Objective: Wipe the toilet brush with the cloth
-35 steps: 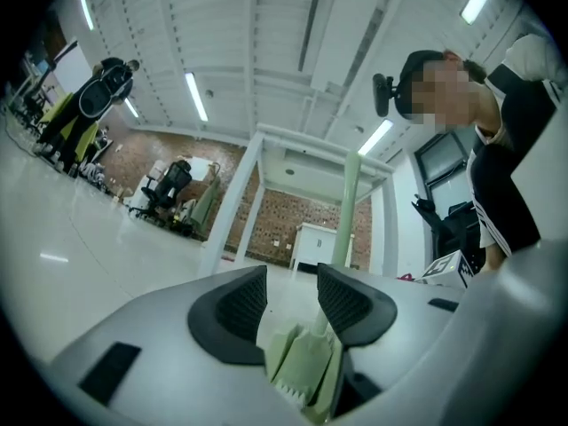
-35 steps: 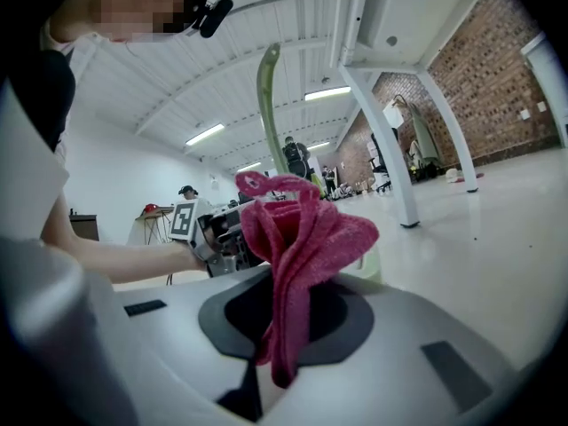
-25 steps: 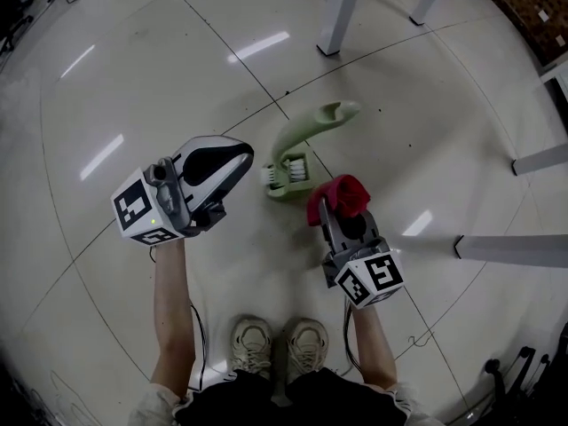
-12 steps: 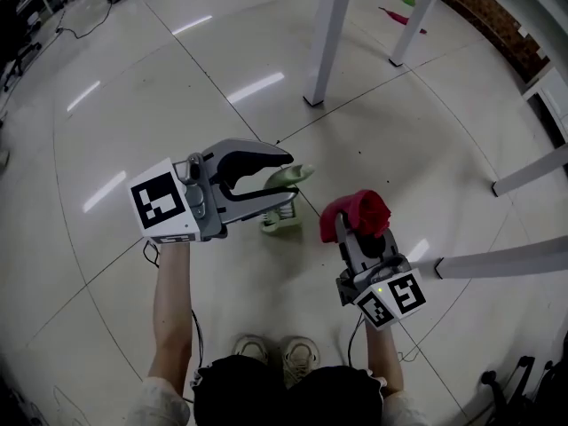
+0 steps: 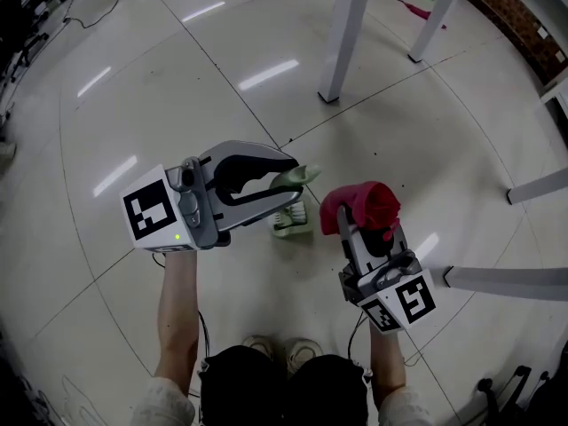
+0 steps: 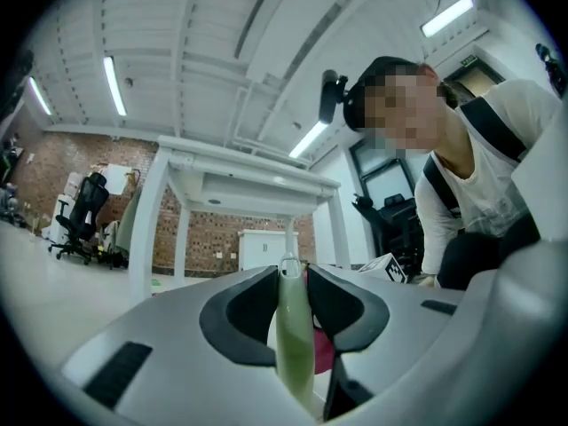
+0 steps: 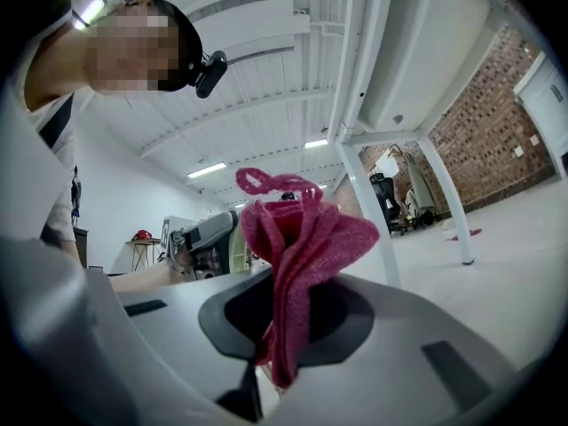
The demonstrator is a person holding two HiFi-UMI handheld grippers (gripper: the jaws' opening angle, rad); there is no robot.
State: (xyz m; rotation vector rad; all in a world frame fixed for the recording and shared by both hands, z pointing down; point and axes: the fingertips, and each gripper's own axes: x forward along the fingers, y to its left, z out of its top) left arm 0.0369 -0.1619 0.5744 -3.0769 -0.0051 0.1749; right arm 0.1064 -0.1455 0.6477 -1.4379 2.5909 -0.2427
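Note:
The pale green toilet brush [image 5: 291,222] hangs with its head low and its handle [image 6: 293,344] up between the jaws of my left gripper [image 5: 288,174]. Those jaws have just been closing and now press on the handle from both sides. In the left gripper view the handle's loop end stands above the left gripper [image 6: 293,278]. To the right, my right gripper [image 5: 362,224] is shut on a bunched red cloth [image 5: 366,204]. The cloth [image 7: 297,238] sticks up out of the right gripper [image 7: 284,300]. Cloth and brush are a short way apart.
White table legs [image 5: 342,43] [image 5: 439,7] stand on the tiled floor ahead. More white bars [image 5: 506,278] [image 5: 537,187] lie at the right. Small red and green items [image 5: 417,5] lie far off by a brick wall. The person's shoes [image 5: 266,346] are below.
A second ago the brush lay on the floor beside the shut, empty left gripper. The left gripper has taken its handle and lifted it. Both grippers rose; the right kept the cloth.

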